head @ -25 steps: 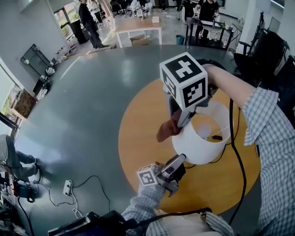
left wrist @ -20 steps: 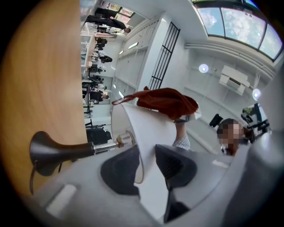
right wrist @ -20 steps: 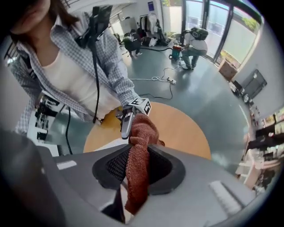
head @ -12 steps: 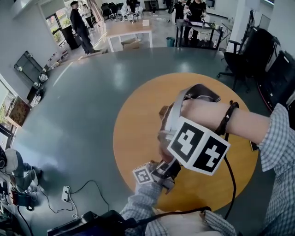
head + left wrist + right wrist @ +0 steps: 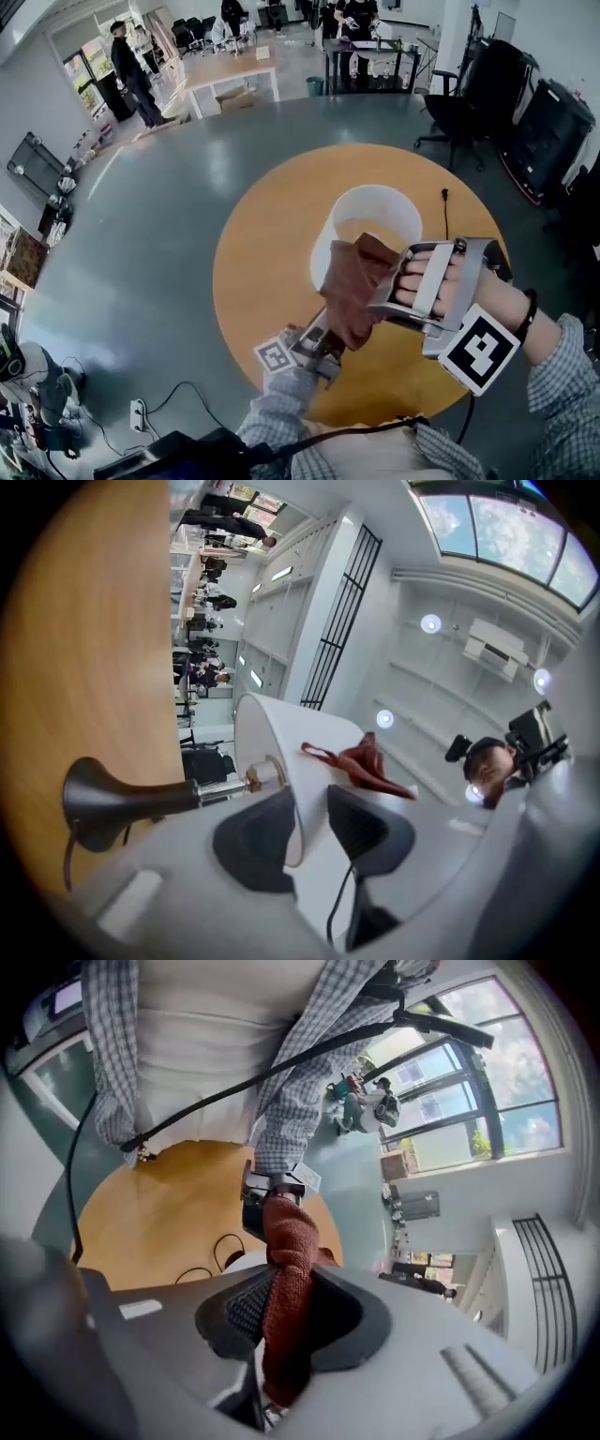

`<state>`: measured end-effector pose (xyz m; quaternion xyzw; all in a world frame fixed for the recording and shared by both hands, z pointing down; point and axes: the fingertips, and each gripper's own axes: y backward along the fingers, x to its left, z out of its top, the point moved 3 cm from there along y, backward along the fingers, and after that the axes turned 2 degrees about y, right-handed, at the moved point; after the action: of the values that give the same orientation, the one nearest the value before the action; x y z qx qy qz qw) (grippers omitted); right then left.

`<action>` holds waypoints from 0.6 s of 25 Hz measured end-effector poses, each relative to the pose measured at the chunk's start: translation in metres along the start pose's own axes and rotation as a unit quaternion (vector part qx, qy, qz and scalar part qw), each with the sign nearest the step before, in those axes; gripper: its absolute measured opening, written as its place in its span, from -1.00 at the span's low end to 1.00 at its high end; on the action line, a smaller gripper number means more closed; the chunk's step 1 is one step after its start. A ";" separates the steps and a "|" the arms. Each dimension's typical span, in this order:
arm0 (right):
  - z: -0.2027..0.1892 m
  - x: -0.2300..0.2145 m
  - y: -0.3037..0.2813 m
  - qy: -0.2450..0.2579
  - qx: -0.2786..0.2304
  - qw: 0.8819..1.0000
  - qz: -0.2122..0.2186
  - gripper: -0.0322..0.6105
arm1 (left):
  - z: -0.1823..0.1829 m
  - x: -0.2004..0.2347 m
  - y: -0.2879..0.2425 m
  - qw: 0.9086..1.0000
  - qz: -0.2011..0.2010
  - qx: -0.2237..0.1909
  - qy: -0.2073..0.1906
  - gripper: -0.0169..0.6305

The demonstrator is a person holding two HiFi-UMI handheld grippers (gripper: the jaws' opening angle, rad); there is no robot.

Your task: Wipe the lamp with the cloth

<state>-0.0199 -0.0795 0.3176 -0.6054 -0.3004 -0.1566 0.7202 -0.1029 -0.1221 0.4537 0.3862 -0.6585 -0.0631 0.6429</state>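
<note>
While your left gripper stays put, jaws pinching the rim of the white drum lampshade of the dark-stemmed lamp, your right gripper has swung from the shade's far side round to its near side. It has also rolled over, so its marker cube now sits underneath. Its jaws clamp the rust-red knitted cloth, which lies against the shade's near wall over the round orange wooden table. That sweep probably wiped one band; other sides likely remain.
</note>
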 end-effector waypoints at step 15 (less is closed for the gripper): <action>-0.033 0.118 -0.025 -0.382 0.005 0.920 -0.086 -0.64 | 0.004 -0.007 -0.001 1.000 -0.005 0.000 0.010 -0.61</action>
<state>0.0643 -0.1009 0.4075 -0.5877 -0.6044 0.0268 0.5372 -0.1072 -0.1209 0.4469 0.3902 -0.6499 -0.0625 0.6492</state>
